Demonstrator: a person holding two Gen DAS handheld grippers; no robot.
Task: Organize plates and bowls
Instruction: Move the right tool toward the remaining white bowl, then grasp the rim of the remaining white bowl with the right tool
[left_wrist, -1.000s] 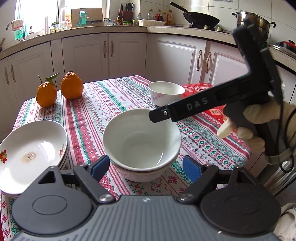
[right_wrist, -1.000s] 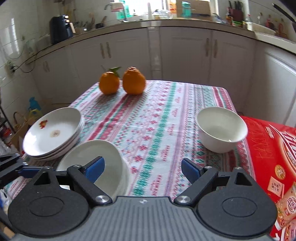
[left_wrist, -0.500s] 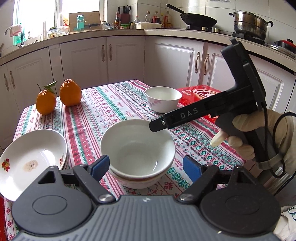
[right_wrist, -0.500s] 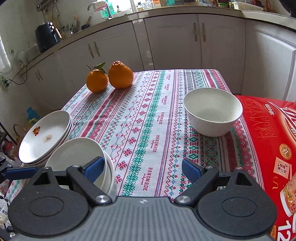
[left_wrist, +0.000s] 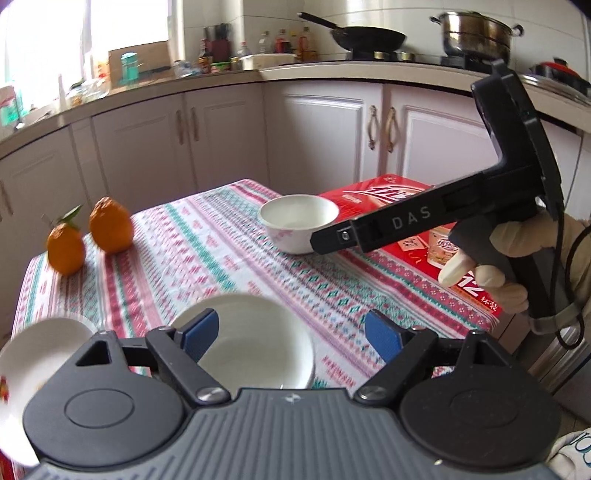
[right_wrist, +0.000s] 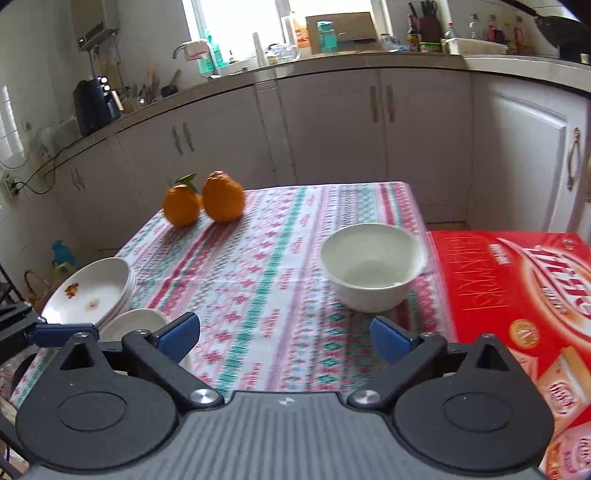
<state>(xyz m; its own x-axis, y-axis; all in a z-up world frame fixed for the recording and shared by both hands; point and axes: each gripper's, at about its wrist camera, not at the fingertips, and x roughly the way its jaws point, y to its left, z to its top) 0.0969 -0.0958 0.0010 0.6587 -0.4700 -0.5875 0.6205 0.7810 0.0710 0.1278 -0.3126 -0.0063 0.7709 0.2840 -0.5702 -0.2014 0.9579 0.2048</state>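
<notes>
Two white bowls stacked (left_wrist: 258, 339) sit on the patterned tablecloth just under my left gripper (left_wrist: 291, 336). It is open, and its blue pads do not press on the bowls. A single white bowl (right_wrist: 371, 271) stands farther off beside the red carton. My right gripper (right_wrist: 284, 336) hovers over bare cloth short of that bowl, jaws opening with nothing between them. Its black body (left_wrist: 406, 221) shows from the side in the left wrist view, held by a gloved hand (left_wrist: 517, 240). A stack of white plates (right_wrist: 88, 291) lies at the left table edge, next to the stacked bowls (right_wrist: 136, 325).
Two oranges (right_wrist: 207, 203) sit at the far left of the table. A red printed carton (right_wrist: 517, 295) covers the right end. White kitchen cabinets (right_wrist: 332, 129) and a cluttered counter wrap around behind. Striped cloth (right_wrist: 266, 258) lies between the bowls.
Both grippers have pulled back and away from the stacked bowls. The right one has swung towards the single bowl and its jaws have widened. The left gripper's opening looks unchanged.
</notes>
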